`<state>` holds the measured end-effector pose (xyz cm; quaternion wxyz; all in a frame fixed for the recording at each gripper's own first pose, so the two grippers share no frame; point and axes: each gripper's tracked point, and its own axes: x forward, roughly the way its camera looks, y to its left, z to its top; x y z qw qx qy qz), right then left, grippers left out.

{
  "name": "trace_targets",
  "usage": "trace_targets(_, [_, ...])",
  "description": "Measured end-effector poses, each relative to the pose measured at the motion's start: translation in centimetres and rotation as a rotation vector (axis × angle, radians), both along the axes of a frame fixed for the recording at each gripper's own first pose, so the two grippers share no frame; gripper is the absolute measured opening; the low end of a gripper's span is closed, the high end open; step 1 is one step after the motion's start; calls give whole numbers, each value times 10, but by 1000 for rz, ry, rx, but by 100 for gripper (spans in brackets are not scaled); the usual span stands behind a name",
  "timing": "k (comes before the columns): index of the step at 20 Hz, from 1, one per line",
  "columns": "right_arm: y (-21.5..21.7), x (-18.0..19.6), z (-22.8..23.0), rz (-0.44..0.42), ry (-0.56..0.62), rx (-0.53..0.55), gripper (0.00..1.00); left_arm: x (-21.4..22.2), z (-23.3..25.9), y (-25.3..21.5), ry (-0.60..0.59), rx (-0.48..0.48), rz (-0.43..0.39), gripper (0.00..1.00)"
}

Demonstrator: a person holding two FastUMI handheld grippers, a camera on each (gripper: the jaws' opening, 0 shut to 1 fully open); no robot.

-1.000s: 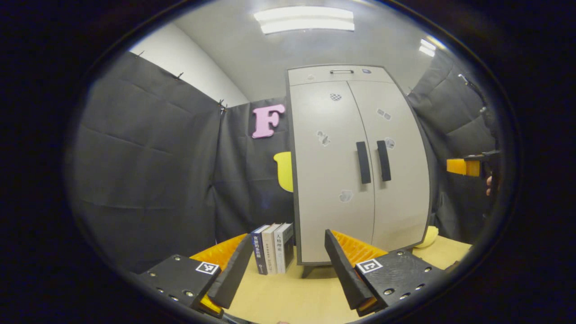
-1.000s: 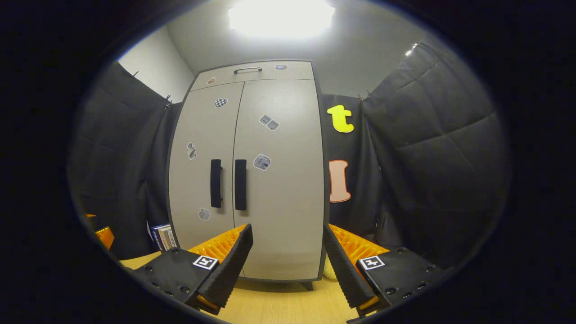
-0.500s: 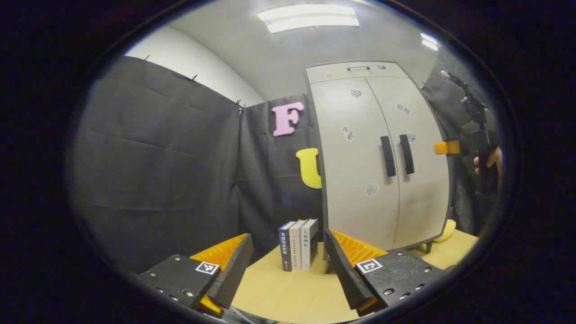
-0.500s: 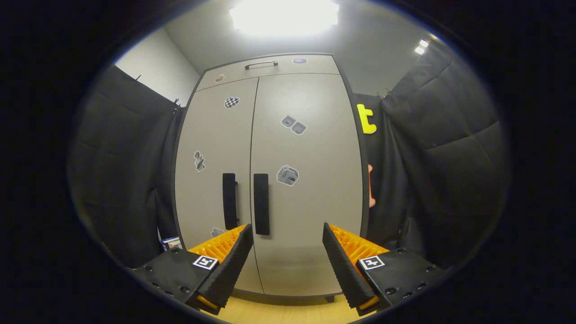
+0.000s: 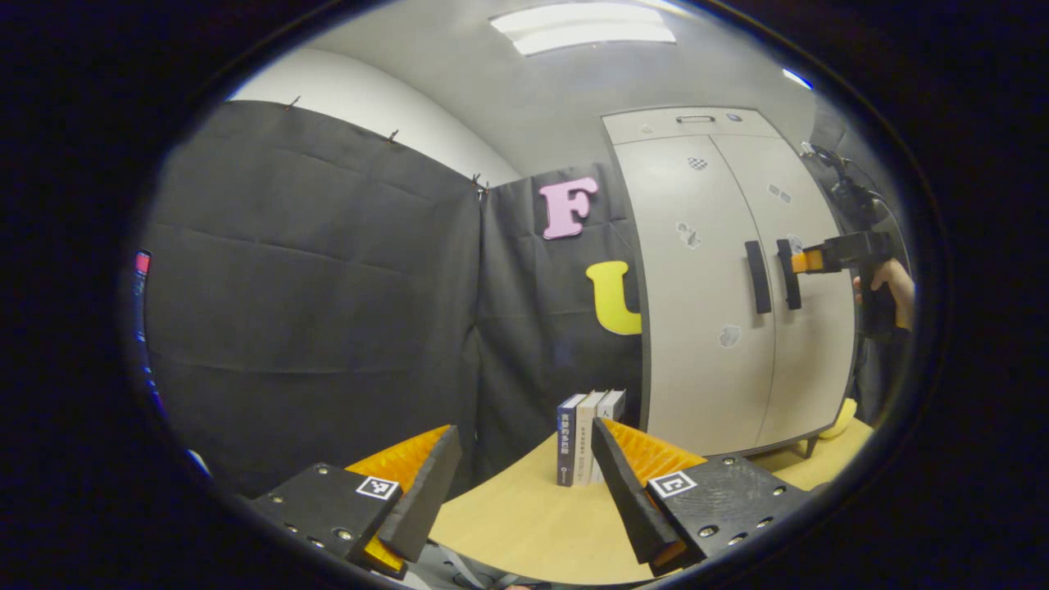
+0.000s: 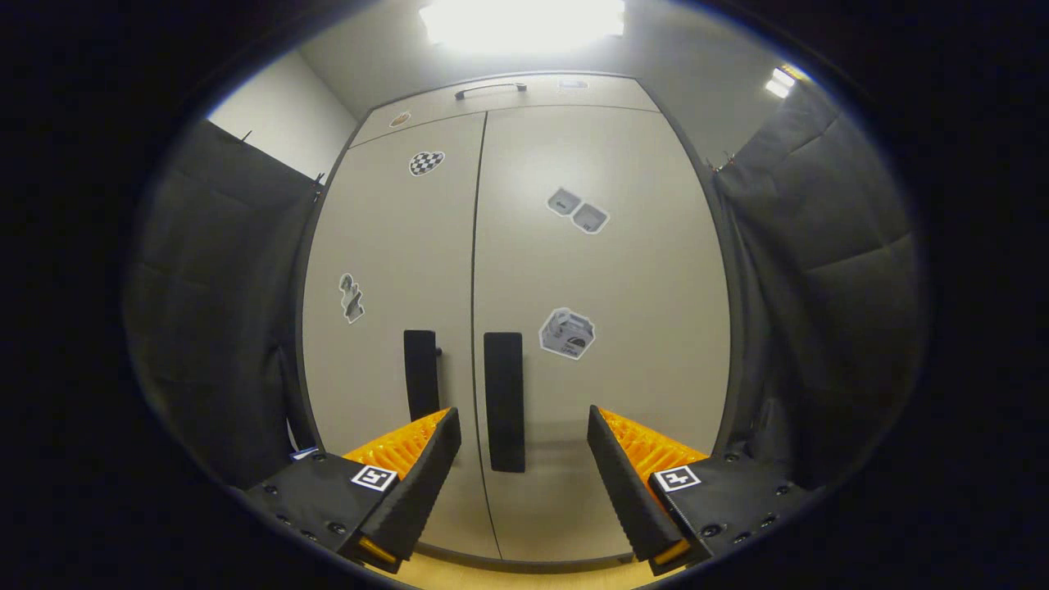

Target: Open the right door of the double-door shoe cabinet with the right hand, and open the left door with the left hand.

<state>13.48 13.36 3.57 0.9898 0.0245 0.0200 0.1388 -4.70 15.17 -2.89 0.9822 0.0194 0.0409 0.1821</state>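
Note:
The pale grey shoe cabinet [image 6: 606, 270] stands close in the right gripper view, both doors closed. The right door's dark vertical handle [image 6: 503, 400] lies between my right gripper's [image 6: 523, 426] open fingers, slightly left of the middle, not touched. The left door's handle [image 6: 421, 374] is just beside it. In the left gripper view the cabinet [image 5: 705, 328] is off to the right, with its two handles [image 5: 757, 276] side by side. The right gripper [image 5: 807, 260], held by a hand [image 5: 887, 283], reaches up to the right handle there. My left gripper [image 5: 524, 438] is open and far back.
Three books [image 5: 586, 434] stand upright on the wooden table [image 5: 524, 524] left of the cabinet. A yellow object [image 5: 837, 419] lies at the cabinet's right foot. Black cloth walls close in on both sides.
My right gripper has moved much closer to the cabinet, so the right handle now sits between its fingers. My left gripper's view has swung leftward, shifting the cabinet toward the right edge.

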Motion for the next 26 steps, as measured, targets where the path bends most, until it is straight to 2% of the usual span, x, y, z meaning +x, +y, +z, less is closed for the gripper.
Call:
trace_targets(3, [10,19,-9,-4,26,-12,98,-1,-3,6,9,12,29,94])
trace_targets(4, [12,25,-10,-7,31,-20,94,-1,-5,10,11,16,41,94])
trace_targets(7, [23,40,-17,4,59,-36,78,-12,-4,25,20,17,71,94])
trace_targets(9, [27,48,-20,5,86,-44,61,-18,-1,29,16,19,83,94])
trace_targets(11, [28,54,-23,-12,110,-47,59,-18,1,32,8,22,94,94])
trace_targets(13, [29,55,-23,-13,121,-50,38,-17,2,32,2,17,98,94])
trace_targets(14, [29,56,-24,-12,133,-61,35,-17,1,32,2,14,97,94])
trace_targets(16, [28,57,-26,-8,158,-63,35,-16,-1,29,6,14,90,94])
trace_targets(17, [28,57,-26,0,175,-66,31,-16,1,29,5,17,88,94])
trace_targets(19, [27,52,-25,14,188,-55,13,-14,4,27,-2,18,79,94])
trace_targets(21, [27,54,-27,41,194,-54,11,-11,6,23,-8,19,67,94])
trace_targets(22, [27,52,-27,53,202,-53,14,-11,7,22,-11,19,59,94])
trace_targets(26, [25,34,-25,94,209,-50,13,-7,9,11,-21,12,20,94])
